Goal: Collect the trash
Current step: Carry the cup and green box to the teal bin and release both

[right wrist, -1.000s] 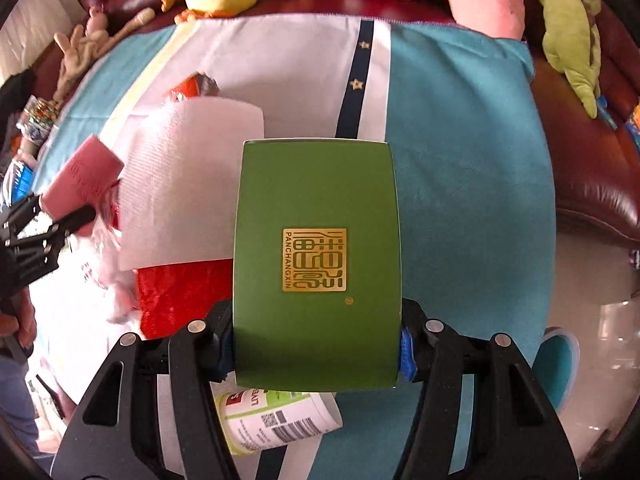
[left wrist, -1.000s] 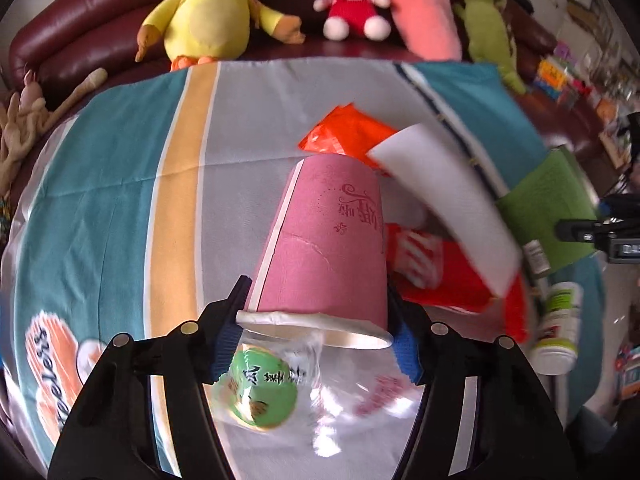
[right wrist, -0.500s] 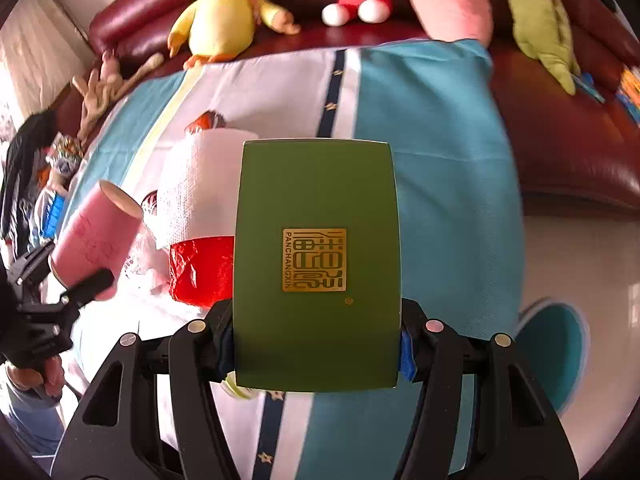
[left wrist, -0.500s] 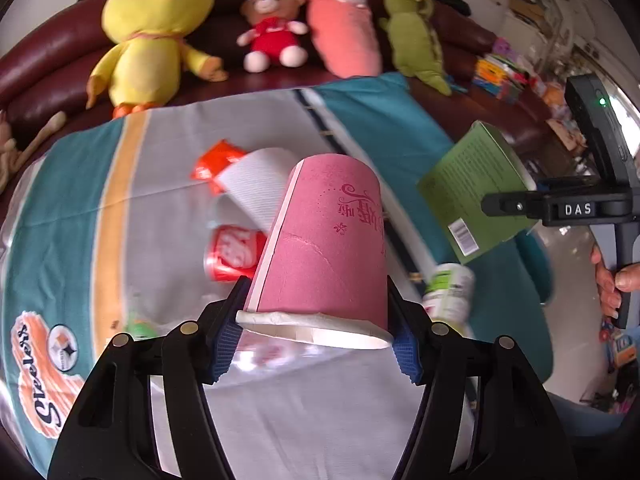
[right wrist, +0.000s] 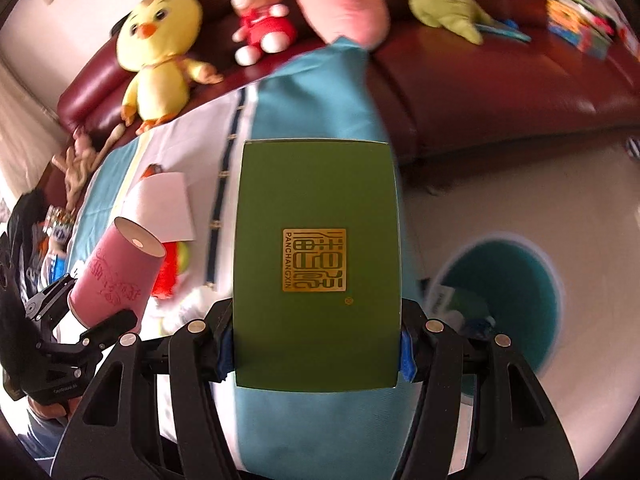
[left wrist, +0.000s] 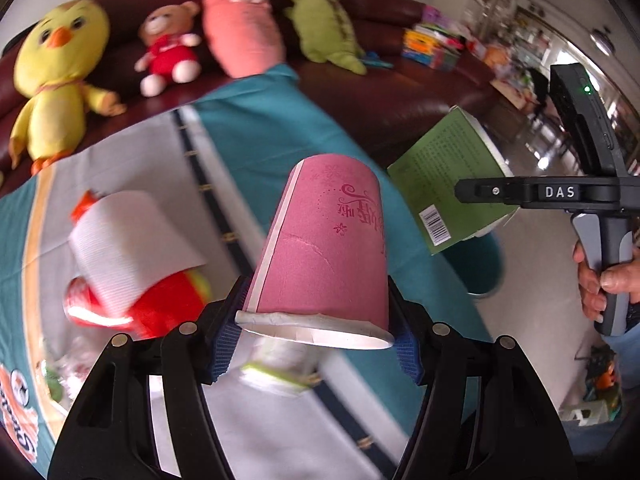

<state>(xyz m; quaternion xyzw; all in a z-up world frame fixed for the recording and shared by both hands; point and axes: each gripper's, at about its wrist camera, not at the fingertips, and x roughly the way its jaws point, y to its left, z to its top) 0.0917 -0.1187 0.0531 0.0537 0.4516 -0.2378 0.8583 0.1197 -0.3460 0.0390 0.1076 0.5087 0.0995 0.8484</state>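
Gripping pink cup (left wrist: 324, 248) btwn left gripper (left wrist: 316, 344) pads.

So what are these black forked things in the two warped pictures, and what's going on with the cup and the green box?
They are hand-held claws, each with a fisheye camera looking along its fingers. The left claw grips a pink paper cup; the right claw grips a flat green box with a gold seal. A teal round bin stands on the floor. On the striped cloth lie a white paper sheet and a red wrapper.
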